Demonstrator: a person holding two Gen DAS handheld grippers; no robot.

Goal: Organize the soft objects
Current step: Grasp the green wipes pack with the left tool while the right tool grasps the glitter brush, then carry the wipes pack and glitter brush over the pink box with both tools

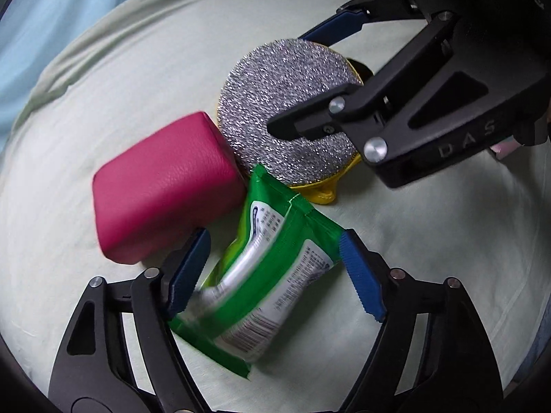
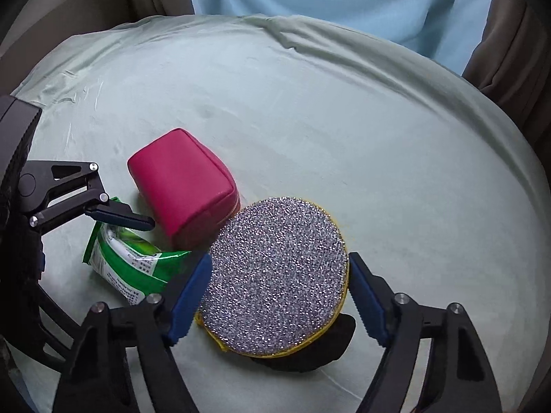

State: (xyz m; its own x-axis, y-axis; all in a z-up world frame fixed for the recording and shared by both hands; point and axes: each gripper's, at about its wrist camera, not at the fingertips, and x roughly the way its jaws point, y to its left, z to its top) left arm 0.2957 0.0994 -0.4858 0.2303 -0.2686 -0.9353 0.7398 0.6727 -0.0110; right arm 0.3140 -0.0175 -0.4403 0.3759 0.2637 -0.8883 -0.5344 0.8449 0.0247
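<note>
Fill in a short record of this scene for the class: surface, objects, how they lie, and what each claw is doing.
surface: pale green cloth
objects: pink pouch; round silver scrubber; green wipes packet
layout: all three bunched together, packet corner overlapping the scrubber
left claw: astride the wipes packet, pads at its edges, grip unclear
right claw: astride the scrubber, pads at its rim, grip unclear

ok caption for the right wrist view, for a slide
Right claw straddles the glittery round scrubber on a pale green cloth, beside a pink pouch and green wipes pack.
</note>
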